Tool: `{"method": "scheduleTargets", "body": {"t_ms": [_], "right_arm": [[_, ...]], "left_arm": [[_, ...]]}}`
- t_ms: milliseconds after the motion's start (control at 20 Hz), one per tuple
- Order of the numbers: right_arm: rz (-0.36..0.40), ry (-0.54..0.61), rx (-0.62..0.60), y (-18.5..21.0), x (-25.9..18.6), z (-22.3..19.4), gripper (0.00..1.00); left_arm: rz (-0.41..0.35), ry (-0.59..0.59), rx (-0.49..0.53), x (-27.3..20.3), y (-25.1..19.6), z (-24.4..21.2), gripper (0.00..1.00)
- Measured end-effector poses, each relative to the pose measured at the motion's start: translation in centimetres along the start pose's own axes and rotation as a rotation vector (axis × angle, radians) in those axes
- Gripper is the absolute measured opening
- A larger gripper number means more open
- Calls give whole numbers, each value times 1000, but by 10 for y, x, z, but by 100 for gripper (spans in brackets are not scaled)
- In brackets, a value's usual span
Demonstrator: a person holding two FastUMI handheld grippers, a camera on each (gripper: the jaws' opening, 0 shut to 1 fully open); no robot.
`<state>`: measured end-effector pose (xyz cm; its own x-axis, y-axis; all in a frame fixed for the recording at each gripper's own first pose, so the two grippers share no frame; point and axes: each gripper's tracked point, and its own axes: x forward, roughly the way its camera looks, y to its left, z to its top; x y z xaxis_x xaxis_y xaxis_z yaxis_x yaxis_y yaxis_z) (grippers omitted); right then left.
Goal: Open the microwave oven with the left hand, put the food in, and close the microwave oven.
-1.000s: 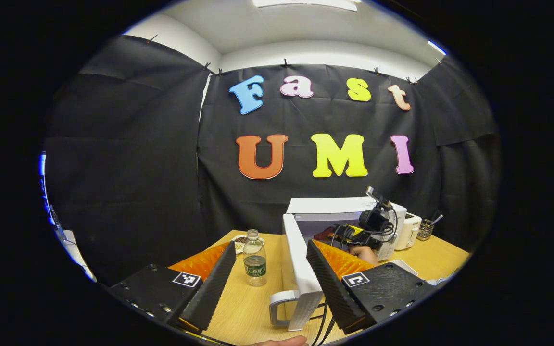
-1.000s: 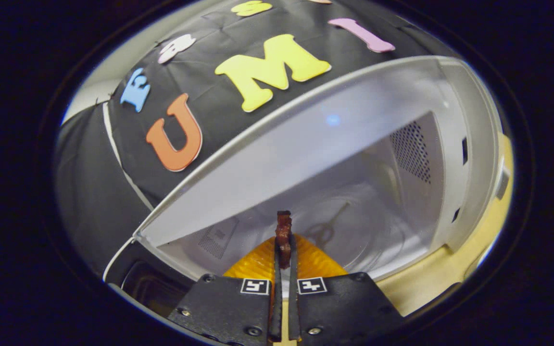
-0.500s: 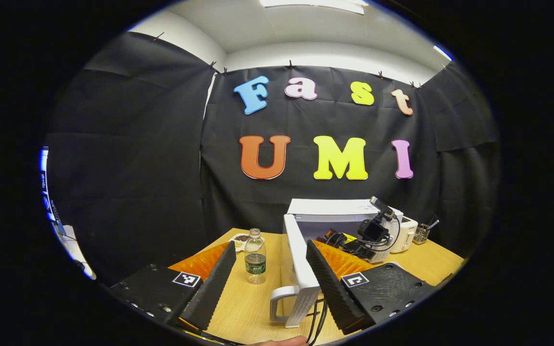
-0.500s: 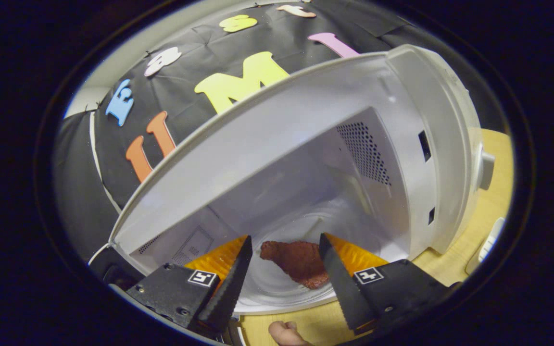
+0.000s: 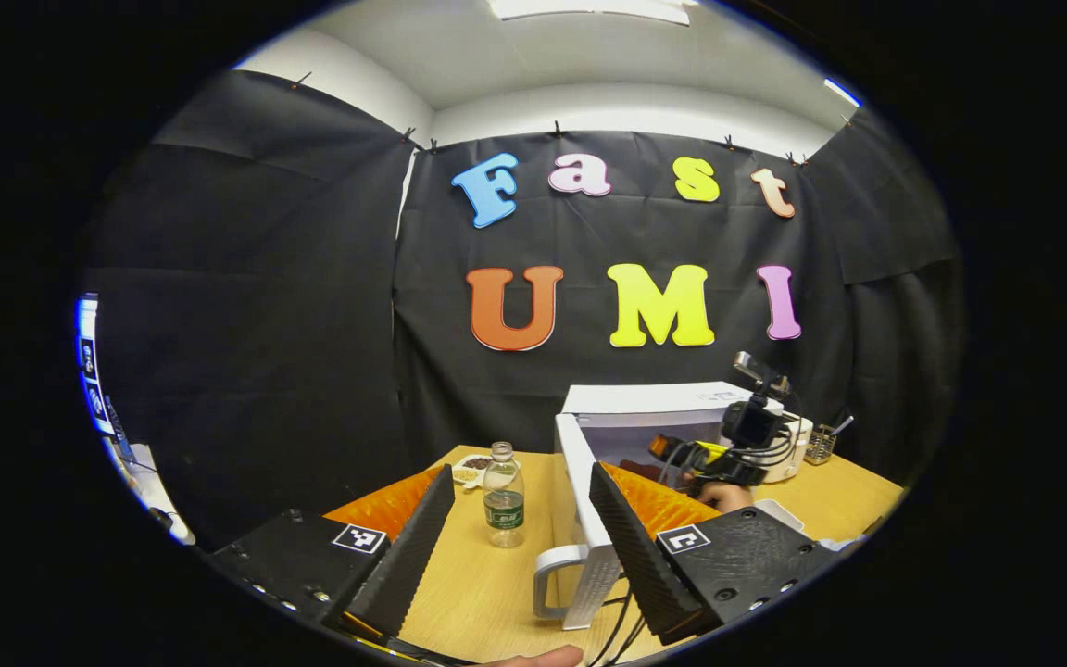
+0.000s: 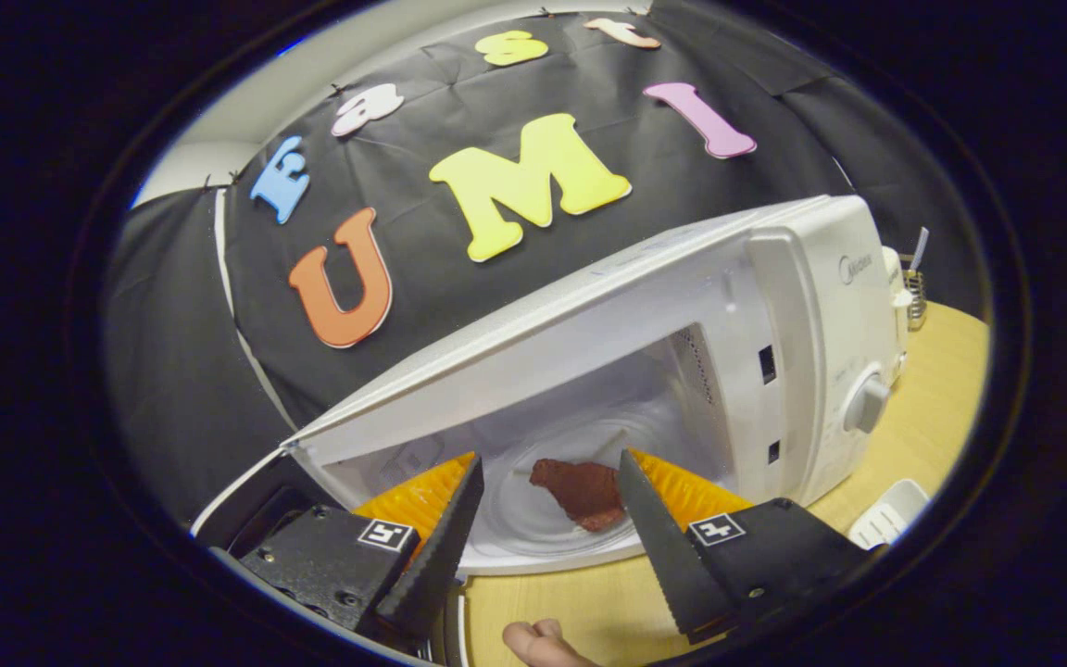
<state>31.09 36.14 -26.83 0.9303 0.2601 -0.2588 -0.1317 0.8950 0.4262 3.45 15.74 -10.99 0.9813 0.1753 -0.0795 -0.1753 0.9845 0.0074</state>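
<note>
Microwave oven [image 6: 802, 306] stands on the wooden table [image 6: 941, 408], door [image 5: 580, 500] swung wide open. Seen in the left gripper view the door juts edge-on toward the camera, its pale handle [image 5: 554, 579] at the near end.

Food [image 6: 582, 491]: a dark reddish-brown piece, lying flat on the round glass turntable [image 6: 524, 519] inside the cavity. Nothing is touching it.

Right gripper [image 6: 547, 547]: fingers spread wide apart, holding nothing. It sits just outside the cavity mouth, at the front lip; in the right gripper view the food appears between the two fingers but farther in, apart from both. A fingertip of the person's hand [image 6: 533, 641] shows at the bottom edge of that view. From the left gripper view, this gripper appears farther off in front of the oven opening, with its camera and cables on top and a hand [image 5: 728, 496] holding it.

Left gripper [image 5: 520, 547]: fingers also spread wide, empty. It hangs over the table near the door; its right finger [image 5: 631, 547] overlaps the door's edge in the left gripper view, but I cannot tell whether they touch.

Elsewhere on the table: a clear plastic bottle [image 5: 503, 496] upright left of the door, a small dish [image 5: 470, 471] just behind it. Cables [image 5: 615, 622] trail along the tabletop under the door handle. A white appliance [image 5: 797, 445] and a utensil holder [image 5: 821, 446] stand right of the oven.
</note>
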Motion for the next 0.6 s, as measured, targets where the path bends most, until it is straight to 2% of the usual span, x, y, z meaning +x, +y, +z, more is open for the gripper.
{"method": "scheduleTargets", "body": {"t_ms": [150, 200, 250, 300, 350, 450, 500, 550, 600], "right_arm": [[27, 11, -91, -6, -37, 7, 93], [40, 11, -120, -8, -53, 10, 80], [43, 12, -138, -14, -67, 13, 93], [44, 14, -155, -19, -81, 18, 81], [56, 4, -167, -24, -98, 26, 81], [54, -18, -197, -37, -127, 41, 81], [47, -33, -220, -45, -141, 51, 93], [46, -56, -245, -51, -157, 61, 80], [40, -72, -267, -56, -170, 71, 80]], "left_arm": [[-7, 19, -21, 3, 0, -13, 90], [-5, 20, -34, 3, 2, -14, 90], [-3, 13, -45, 5, 4, -14, 90], [-23, 11, -47, 2, 0, -15, 89], [-52, 14, -41, 4, -6, -18, 75], [-59, 8, -26, 7, -2, -19, 48], [-46, 1, -18, 5, 2, -20, 8], [-40, -6, -24, 4, 7, -21, 0], [-48, 7, -27, 1, 7, -26, 0]]}}
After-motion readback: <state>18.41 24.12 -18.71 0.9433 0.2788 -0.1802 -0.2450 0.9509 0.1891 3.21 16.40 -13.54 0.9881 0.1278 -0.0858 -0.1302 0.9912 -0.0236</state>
